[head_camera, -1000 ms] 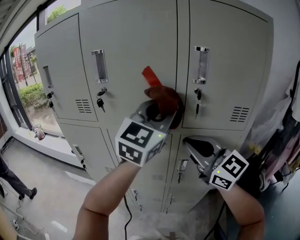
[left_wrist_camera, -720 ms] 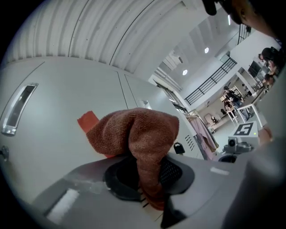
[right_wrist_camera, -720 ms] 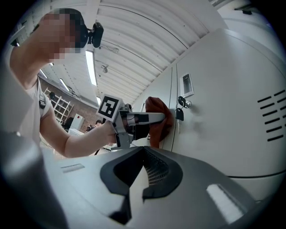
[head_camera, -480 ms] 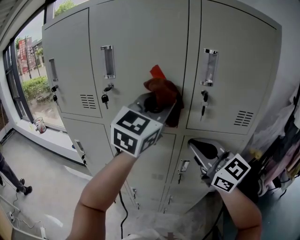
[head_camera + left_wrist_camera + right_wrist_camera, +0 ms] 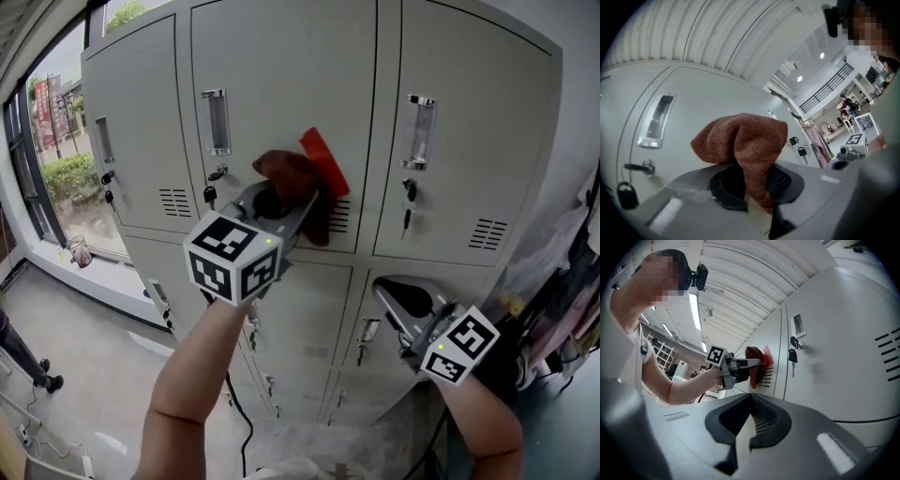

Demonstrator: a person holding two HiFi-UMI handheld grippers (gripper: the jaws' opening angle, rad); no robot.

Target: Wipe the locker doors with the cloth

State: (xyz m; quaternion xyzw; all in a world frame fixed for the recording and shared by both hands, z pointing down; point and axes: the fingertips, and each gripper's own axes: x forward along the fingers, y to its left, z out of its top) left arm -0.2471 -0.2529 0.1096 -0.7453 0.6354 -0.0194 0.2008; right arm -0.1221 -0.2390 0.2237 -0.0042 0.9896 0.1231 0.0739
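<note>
The cloth (image 5: 745, 140) reads as coarse rust-brown woven fabric, matt and nubbly. The locker doors (image 5: 281, 75) are smooth painted metal, pale grey with a soft sheen; their handle recesses (image 5: 217, 122) gleam polished. On the right gripper (image 5: 749, 420), matt grey plastic.

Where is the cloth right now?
Head view, centre: the cloth is clamped in the left gripper against the middle upper locker door, between its hanging key and its vent slots.

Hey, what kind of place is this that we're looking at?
Likely a locker or changing area in a workplace building: a bank of grey metal lockers, keys hanging in their locks, and a tall window beside them looking outdoors.
</note>
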